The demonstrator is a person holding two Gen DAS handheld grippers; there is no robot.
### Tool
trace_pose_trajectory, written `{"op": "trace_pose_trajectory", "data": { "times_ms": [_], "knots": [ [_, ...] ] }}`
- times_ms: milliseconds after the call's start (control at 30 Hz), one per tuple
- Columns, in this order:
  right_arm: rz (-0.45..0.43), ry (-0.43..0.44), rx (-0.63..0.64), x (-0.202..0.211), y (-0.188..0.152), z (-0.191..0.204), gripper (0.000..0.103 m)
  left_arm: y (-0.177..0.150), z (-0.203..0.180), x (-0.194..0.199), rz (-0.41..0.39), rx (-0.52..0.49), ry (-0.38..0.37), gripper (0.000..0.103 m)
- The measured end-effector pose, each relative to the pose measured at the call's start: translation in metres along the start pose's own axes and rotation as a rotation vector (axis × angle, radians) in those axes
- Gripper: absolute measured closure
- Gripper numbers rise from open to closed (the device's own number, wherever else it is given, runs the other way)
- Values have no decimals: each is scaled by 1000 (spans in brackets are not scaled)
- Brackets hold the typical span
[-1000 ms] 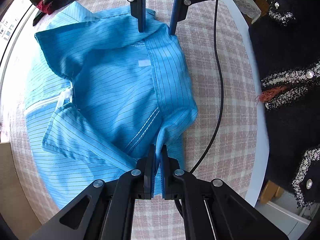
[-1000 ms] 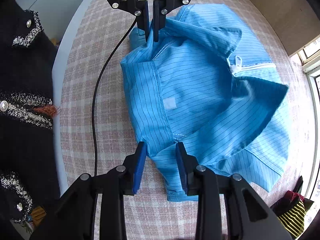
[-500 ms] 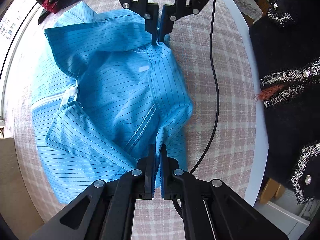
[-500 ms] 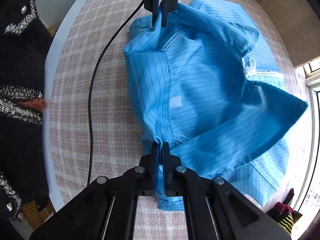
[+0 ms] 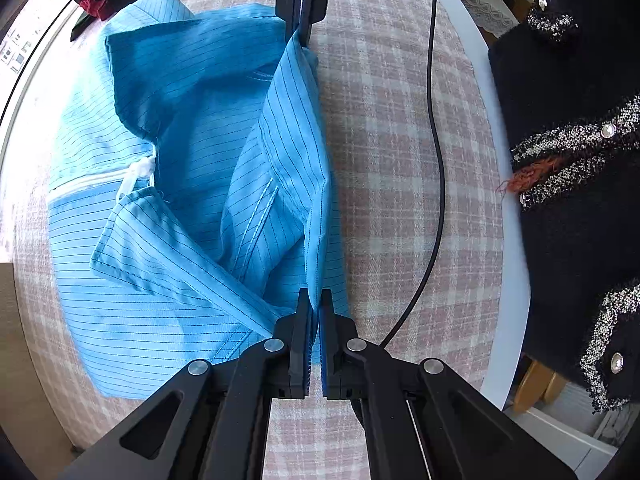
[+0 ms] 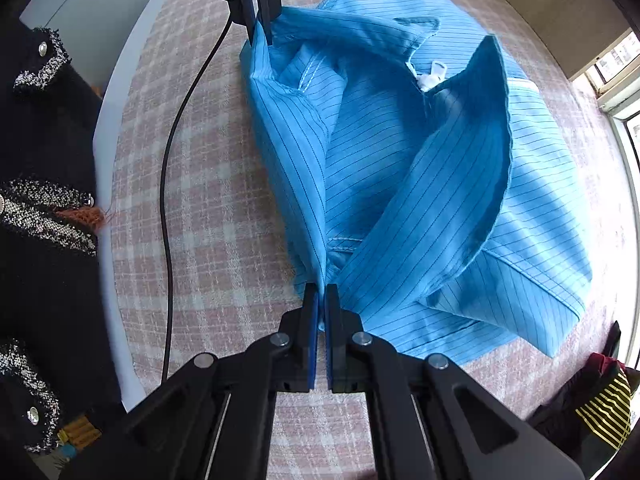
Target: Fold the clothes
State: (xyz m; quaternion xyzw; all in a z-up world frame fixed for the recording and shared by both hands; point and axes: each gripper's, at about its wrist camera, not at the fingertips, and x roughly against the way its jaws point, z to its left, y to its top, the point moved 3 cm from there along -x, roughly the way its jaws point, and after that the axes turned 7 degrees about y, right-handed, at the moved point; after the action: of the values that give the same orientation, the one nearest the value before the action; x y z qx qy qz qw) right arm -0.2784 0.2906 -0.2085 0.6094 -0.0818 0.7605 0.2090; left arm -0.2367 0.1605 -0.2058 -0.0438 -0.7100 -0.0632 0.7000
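Note:
A blue pinstriped shirt (image 5: 192,152) with a white zipper lies on the checked tablecloth (image 5: 392,160). My left gripper (image 5: 315,300) is shut on one end of the shirt's near edge. Facing it at the top of the left wrist view, my right gripper (image 5: 301,36) is shut on the other end of that edge. The edge hangs taut between them, raised off the table. In the right wrist view the shirt (image 6: 400,168) spreads to the right, my right gripper (image 6: 322,294) pinches its edge, and the left gripper (image 6: 260,34) holds the far end.
A black cable (image 5: 438,140) curves over the cloth beside the shirt. A person in a black jacket with sparkly trim (image 5: 572,160) stands at the table's rim (image 5: 508,320). A pile of dark, red and yellow-striped clothes (image 6: 600,404) lies at the far edge by the window.
The right gripper closed on the shirt's edge a second ago. Both grippers have since lifted that edge off the table, pulling it taut and tipping it over toward the collar side.

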Motion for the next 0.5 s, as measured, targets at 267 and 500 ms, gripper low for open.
{"op": "trace_pose_trajectory", "data": {
  "times_ms": [267,500],
  "knots": [
    [-103,21,-74,30,-18,24,60,7,-5,47,-114,71,33,72],
    [-288,145,-417,-2,-31,9,59,43,-36,29,-212,56,101,62]
  ]
}}
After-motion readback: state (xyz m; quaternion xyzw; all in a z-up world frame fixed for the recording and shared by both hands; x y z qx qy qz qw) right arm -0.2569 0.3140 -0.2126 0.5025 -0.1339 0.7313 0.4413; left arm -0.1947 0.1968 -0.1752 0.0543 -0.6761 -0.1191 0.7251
